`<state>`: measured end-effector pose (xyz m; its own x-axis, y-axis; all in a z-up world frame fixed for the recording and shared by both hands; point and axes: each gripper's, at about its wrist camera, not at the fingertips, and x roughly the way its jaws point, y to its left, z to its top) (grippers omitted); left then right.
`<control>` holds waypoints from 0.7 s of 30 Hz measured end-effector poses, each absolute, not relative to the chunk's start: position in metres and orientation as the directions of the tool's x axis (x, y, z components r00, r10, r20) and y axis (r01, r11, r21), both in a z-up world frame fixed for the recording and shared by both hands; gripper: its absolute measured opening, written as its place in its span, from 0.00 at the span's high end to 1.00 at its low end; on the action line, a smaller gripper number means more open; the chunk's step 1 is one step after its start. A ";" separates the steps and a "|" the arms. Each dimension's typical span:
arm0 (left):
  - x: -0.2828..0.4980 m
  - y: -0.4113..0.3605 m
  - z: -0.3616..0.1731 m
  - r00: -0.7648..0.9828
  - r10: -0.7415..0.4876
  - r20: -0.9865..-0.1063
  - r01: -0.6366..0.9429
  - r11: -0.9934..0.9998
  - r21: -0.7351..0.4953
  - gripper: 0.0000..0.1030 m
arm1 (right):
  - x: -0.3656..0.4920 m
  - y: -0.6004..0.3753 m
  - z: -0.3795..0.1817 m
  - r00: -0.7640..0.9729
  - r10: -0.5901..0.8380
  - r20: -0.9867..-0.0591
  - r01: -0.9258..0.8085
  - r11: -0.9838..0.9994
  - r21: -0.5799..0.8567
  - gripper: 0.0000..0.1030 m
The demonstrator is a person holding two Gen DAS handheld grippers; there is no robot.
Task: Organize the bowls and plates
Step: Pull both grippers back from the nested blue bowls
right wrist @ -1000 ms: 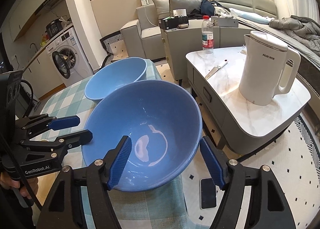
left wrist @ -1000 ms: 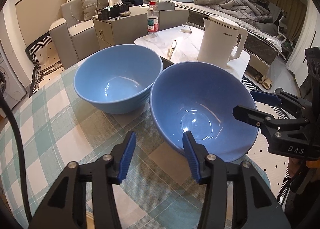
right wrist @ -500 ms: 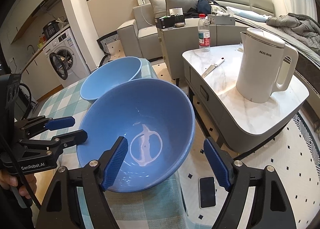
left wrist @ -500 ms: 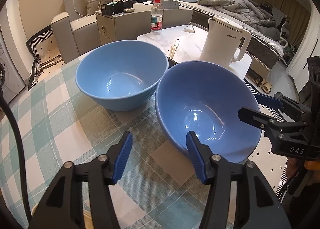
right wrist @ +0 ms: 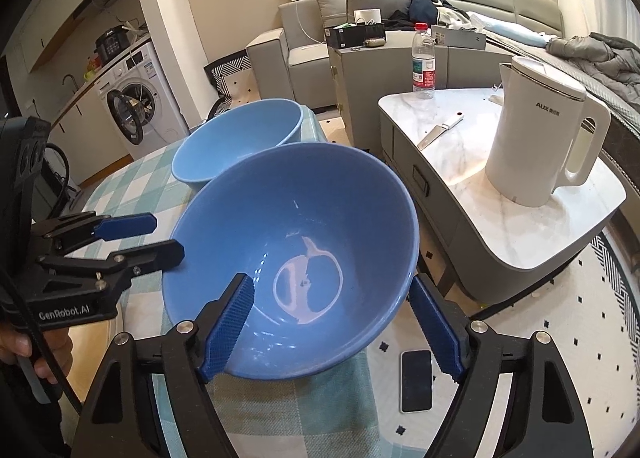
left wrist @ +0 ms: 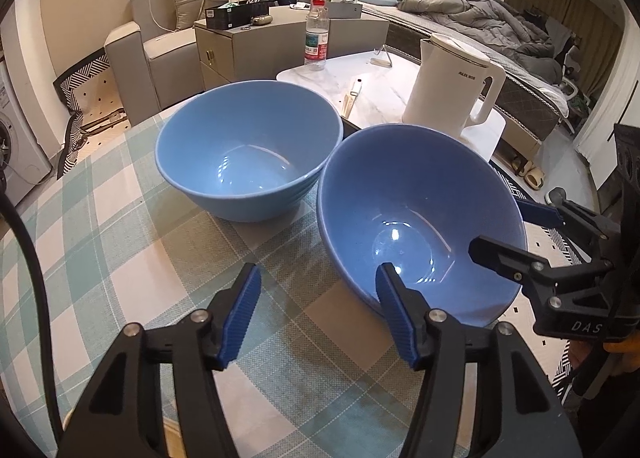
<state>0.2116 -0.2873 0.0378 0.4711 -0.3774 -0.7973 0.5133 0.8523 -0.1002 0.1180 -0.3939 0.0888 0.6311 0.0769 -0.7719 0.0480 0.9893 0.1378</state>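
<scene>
Two blue bowls stand side by side on the checked tablecloth (left wrist: pixel 100 242). The near bowl (left wrist: pixel 420 217) (right wrist: pixel 292 246) sits at the table's right edge. The far bowl (left wrist: pixel 248 161) (right wrist: pixel 240 133) stands beside it, touching or nearly so. My left gripper (left wrist: pixel 318 310) is open, its right finger against the near bowl's outer wall. My right gripper (right wrist: pixel 332 322) is open, its left finger inside the near bowl and its right finger outside the rim. It also shows in the left wrist view (left wrist: pixel 516 230).
A low marble table (right wrist: pixel 520 217) stands right of the dining table, with a white kettle (right wrist: pixel 544 137), a water bottle (right wrist: pixel 423 57) and a knife (right wrist: pixel 440 130). A phone (right wrist: pixel 416 380) lies on the floor. A sofa and a washing machine (right wrist: pixel 132 109) are behind.
Both grippers have drawn back a little from the bowls. The right gripper's fingers have spread slightly wider around the near bowl's rim. The bowls have not moved.
</scene>
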 end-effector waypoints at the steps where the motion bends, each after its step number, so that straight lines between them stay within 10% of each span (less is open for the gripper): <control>1: 0.212 -0.286 0.038 0.470 -0.379 -0.797 0.511 0.853 -0.104 0.41 | 0.117 -0.392 0.089 0.629 0.077 -0.773 0.044 0.990 0.134 0.20; 21: 0.210 -0.264 0.049 0.501 -0.380 -0.778 0.487 0.866 -0.109 0.36 | 0.111 -0.396 0.094 0.641 0.051 -0.766 0.073 0.989 0.126 0.02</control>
